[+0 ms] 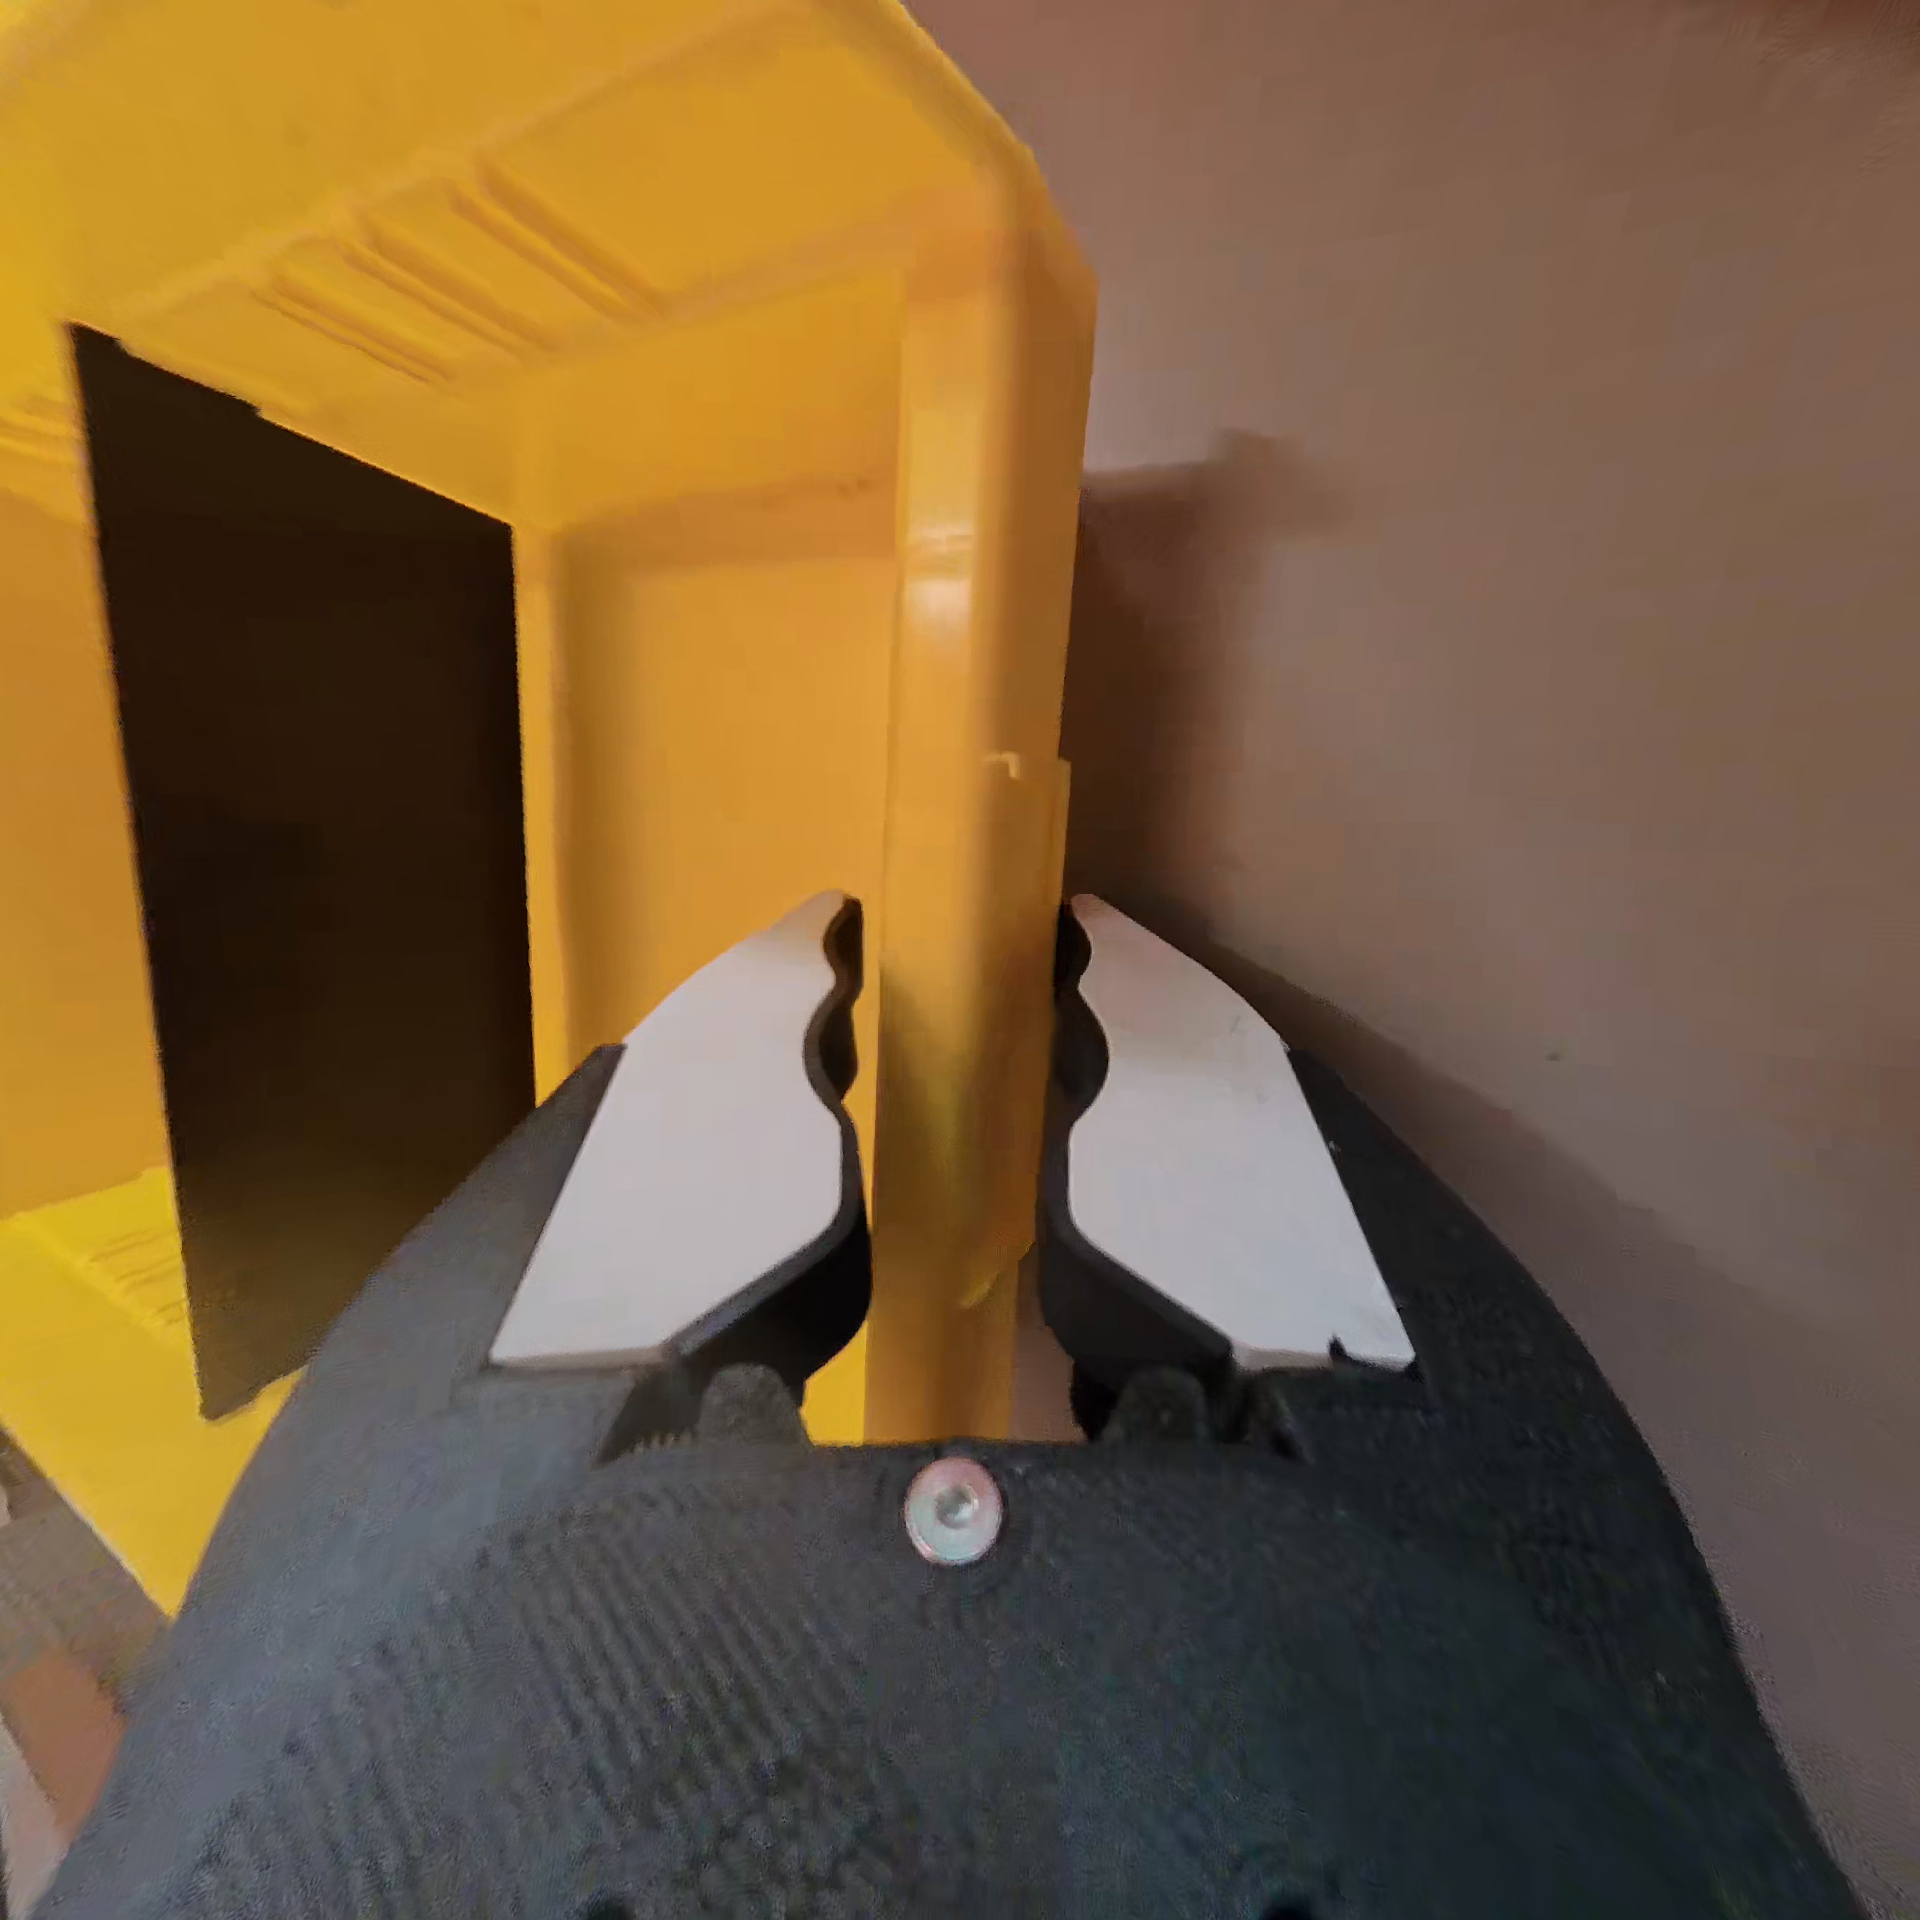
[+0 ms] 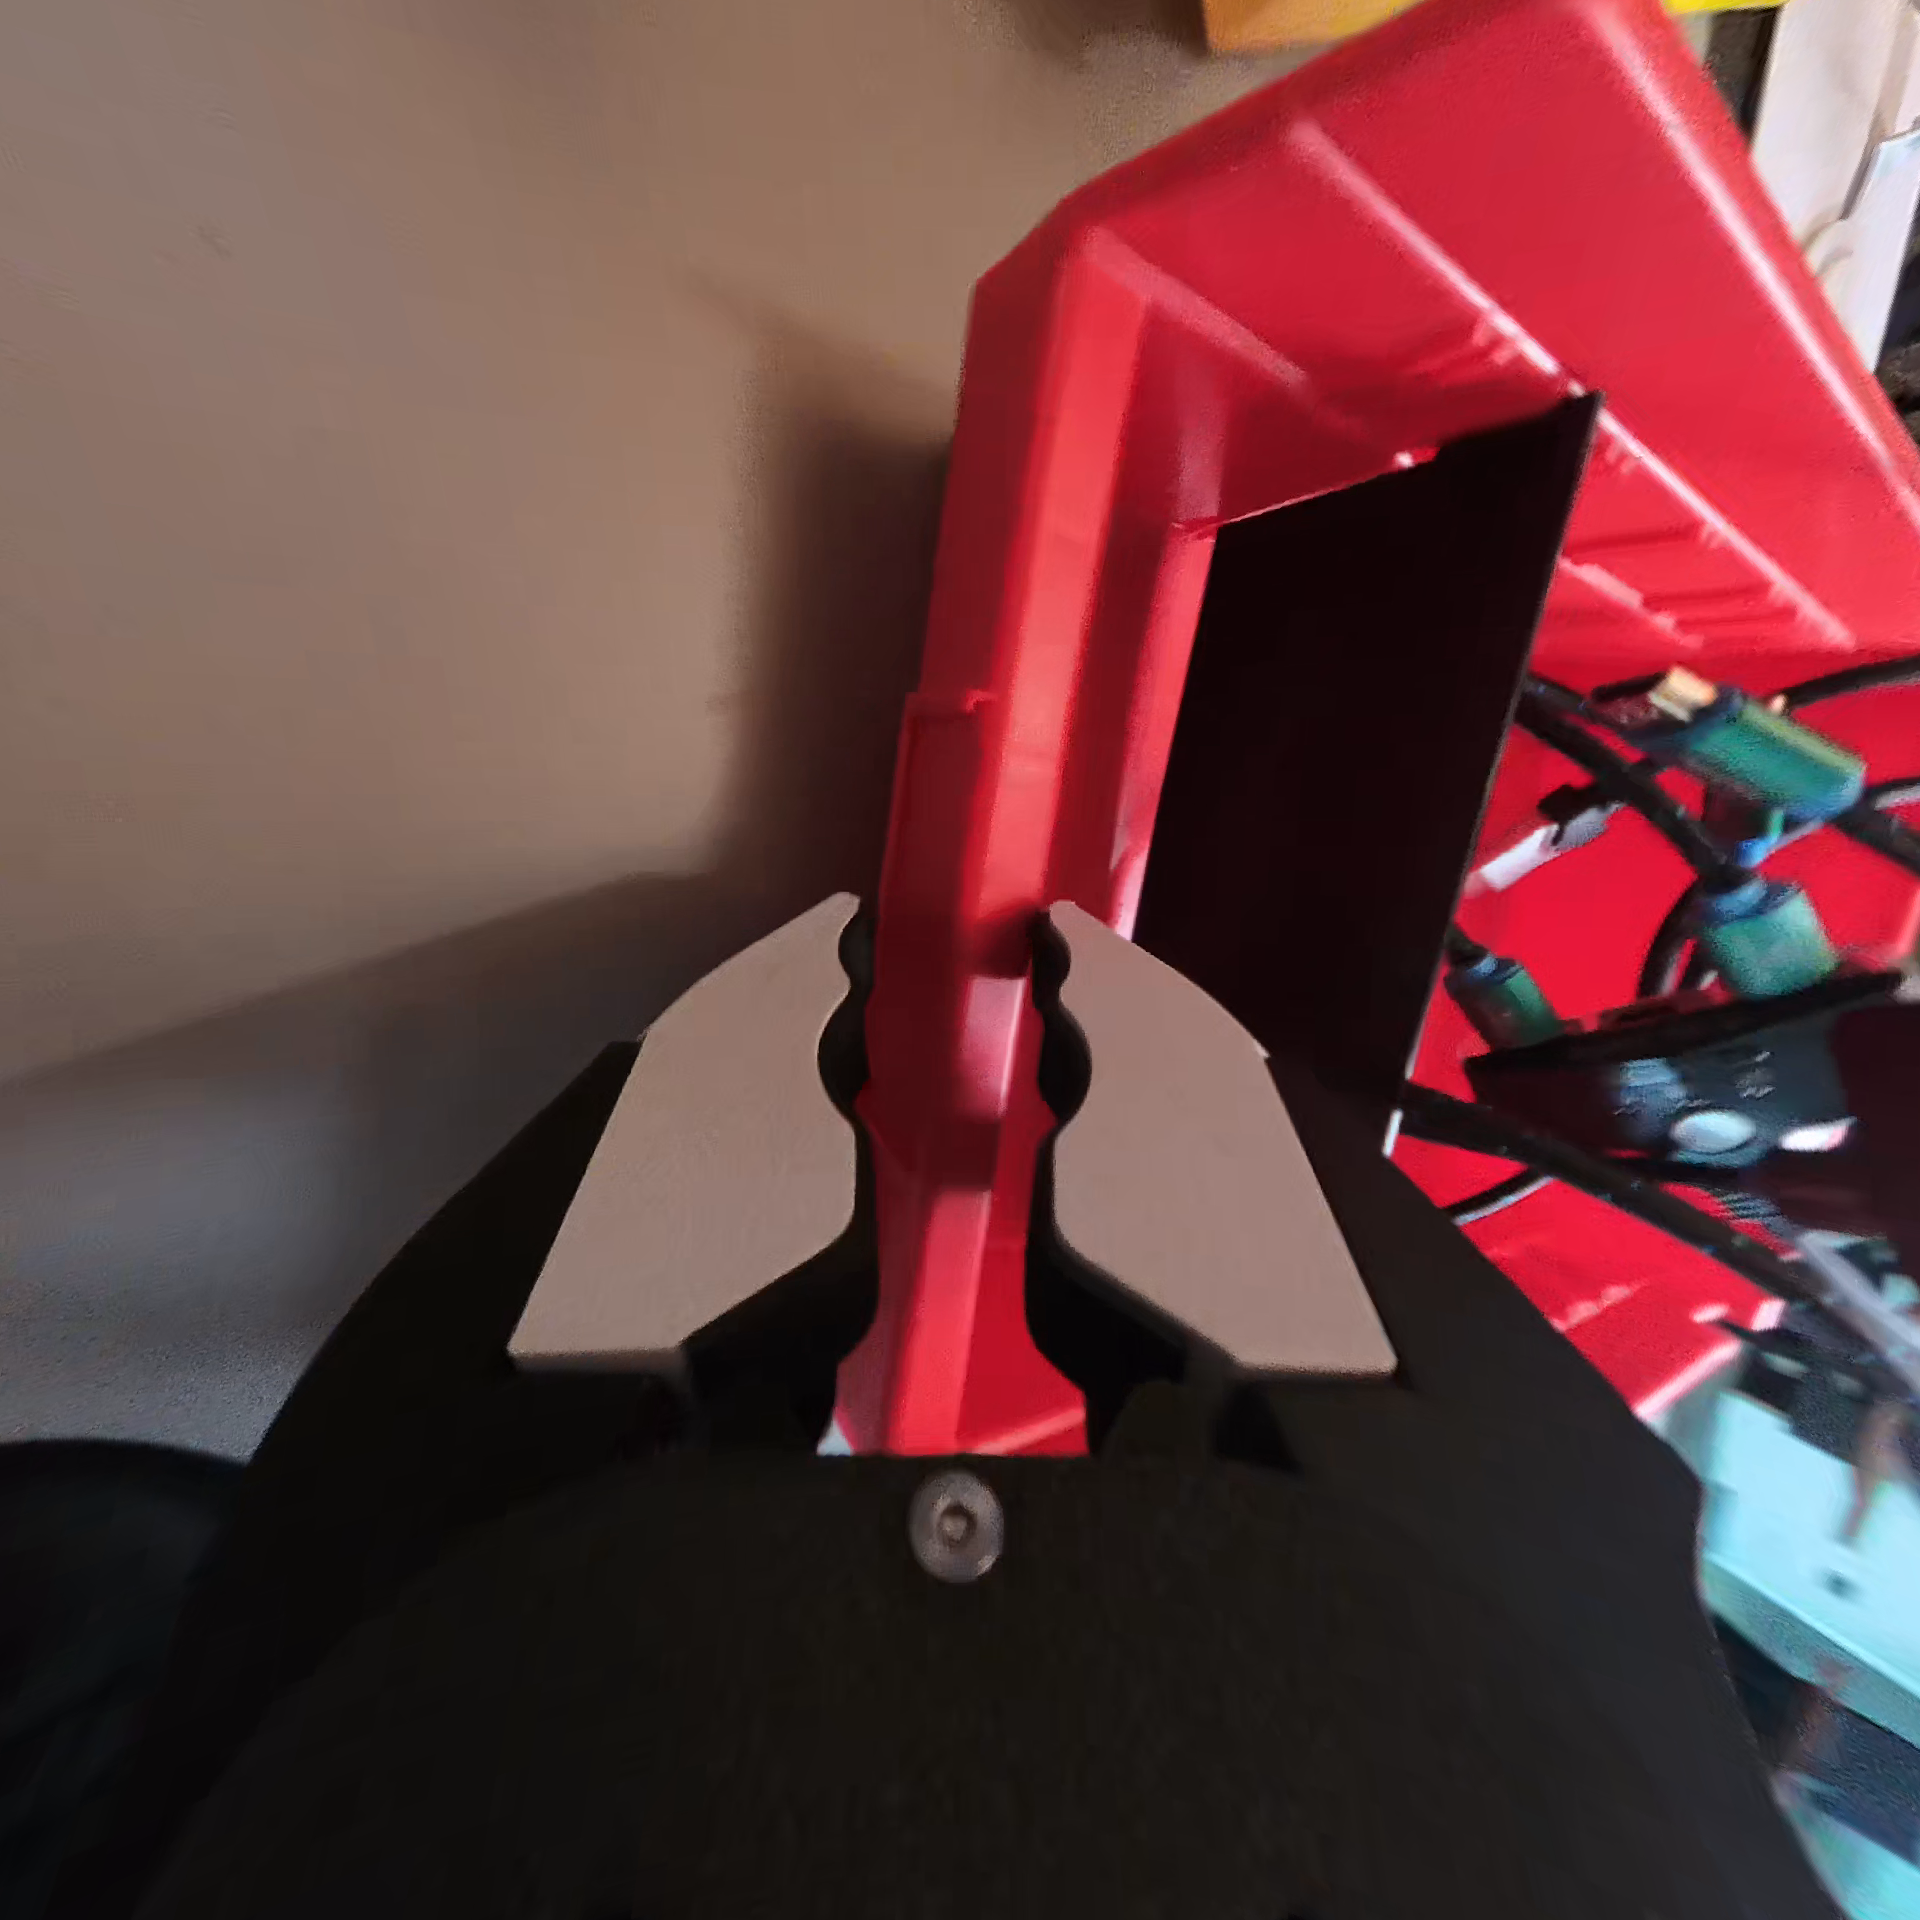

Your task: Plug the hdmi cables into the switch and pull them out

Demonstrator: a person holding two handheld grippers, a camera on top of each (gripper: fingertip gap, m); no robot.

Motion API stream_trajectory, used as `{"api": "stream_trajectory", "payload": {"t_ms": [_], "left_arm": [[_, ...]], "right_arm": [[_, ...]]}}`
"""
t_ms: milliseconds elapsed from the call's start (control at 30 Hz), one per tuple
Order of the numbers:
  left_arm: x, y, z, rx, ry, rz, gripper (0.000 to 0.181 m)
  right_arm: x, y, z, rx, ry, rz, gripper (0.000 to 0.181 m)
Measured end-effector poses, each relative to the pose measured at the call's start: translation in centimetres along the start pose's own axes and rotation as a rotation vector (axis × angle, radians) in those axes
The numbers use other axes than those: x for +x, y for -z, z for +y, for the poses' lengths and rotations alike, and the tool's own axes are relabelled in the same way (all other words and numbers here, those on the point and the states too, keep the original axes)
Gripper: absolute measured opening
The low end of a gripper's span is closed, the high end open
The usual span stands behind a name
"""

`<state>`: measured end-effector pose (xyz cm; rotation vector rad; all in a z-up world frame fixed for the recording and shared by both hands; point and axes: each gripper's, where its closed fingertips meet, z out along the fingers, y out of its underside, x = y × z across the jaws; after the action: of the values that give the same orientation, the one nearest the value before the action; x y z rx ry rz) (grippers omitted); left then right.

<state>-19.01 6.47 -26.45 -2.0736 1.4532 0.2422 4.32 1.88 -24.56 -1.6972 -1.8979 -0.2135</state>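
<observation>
The left gripper (image 1: 961, 925) is closed on the rim wall of a yellow bin (image 1: 966, 727), its fingers pressed against both faces of the upright wall; a black divider (image 1: 312, 779) stands inside that bin, and no cable shows in this view; the right gripper (image 2: 945, 925) is clamped likewise on the rim of a red bin (image 2: 997, 727), beside its own black divider (image 2: 1351, 748). The HDMI cables (image 2: 1766, 758), green-ended plugs on black leads, lie tangled inside the red bin, to the right of the right gripper and just beyond the divider; the switch (image 2: 1704, 1101), a dark blurred box, sits below them. The right gripper is plainly the nearer; it would have to let go of the rim and swing rightward to reach them.
</observation>
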Motion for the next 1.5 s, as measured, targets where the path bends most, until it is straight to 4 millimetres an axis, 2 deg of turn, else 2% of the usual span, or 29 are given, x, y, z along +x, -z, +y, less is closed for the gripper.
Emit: {"api": "stream_trajectory", "payload": {"t_ms": [67, 133, 200, 267, 367, 433, 467, 567, 667, 800, 833, 933, 1033, 1133, 1300, 1500], "left_arm": [[-0.4, 0.7, -1.0, 0.077, 0.043, -0.048, 0.041], [-0.6, 2.2, -1.7, 0.162, 0.084, -0.109, 0.041], [0.0, 4.1, -2.5, 0.265, 0.157, -0.122, 0.039], [1.8, 5.7, -3.6, 0.366, 0.297, -0.044, 0.039], [4.5, 7.7, -6.7, 0.519, 0.517, 0.084, 0.038], [5.8, 8.4, -9.2, 0.601, 0.621, 0.125, 0.037], [6.2, 8.3, -10.4, 0.619, 0.658, 0.129, 0.039], [6.7, 6.8, -13.0, 0.633, 0.725, 0.074, 0.043], [6.9, 4.7, -15.2, 0.61, 0.791, 0.054, 0.05], [5.6, 2.5, -16.3, 0.573, 0.821, -0.044, 0.035], [5.2, 2.1, -16.4, 0.582, 0.827, -0.07, 0.022], [4.6, 1.7, -16.7, 0.618, 0.872, -0.112, 0.019], [4.6, 2.1, -16.8, 0.629, 0.881, -0.142, 0.017], [4.1, 4.0, -17.3, 0.673, 0.873, -0.155, 0.014], [1.6, 9.5, -18.2, 0.776, 0.872, -0.193, 0.01], [-2.5, 18.0, -17.6, 0.881, 0.832, -0.332, 0.011]], "right_arm": [[-0.9, 1.5, -1.1, 0.129, -0.125, 0.002, 0.029], [-1.6, 4.2, -2.3, 0.305, -0.287, -0.007, 0.03], [-1.7, 7.2, -2.2, 0.472, -0.483, 0.014, 0.03], [-0.8, 9.4, -0.1, 0.578, -0.695, 0.094, 0.029], [1.1, 11.2, 5.5, 0.626, -0.981, 0.309, 0.029], [1.8, 10.9, 8.5, 0.593, -1.084, 0.407, 0.033], [2.0, 10.1, 9.1, 0.562, -1.107, 0.409, 0.04], [2.3, 7.9, 8.4, 0.548, -1.183, 0.336, 0.051], [3.2, 6.4, 8.5, 0.498, -1.205, 0.369, 0.047], [3.7, 4.9, 9.3, 0.418, -1.196, 0.398, 0.03], [3.7, 4.7, 9.5, 0.402, -1.188, 0.401, 0.029], [4.2, 4.7, 9.9, 0.385, -1.189, 0.434, 0.018], [4.4, 5.2, 10.0, 0.365, -1.149, 0.477, 0.015], [4.8, 7.5, 9.3, 0.42, -1.115, 0.532, 0.013], [6.9, 12.4, 7.3, 0.477, -1.022, 0.623, 0.008], [10.3, 17.4, 2.1, 0.621, -0.947, 0.646, 0.008]]}}
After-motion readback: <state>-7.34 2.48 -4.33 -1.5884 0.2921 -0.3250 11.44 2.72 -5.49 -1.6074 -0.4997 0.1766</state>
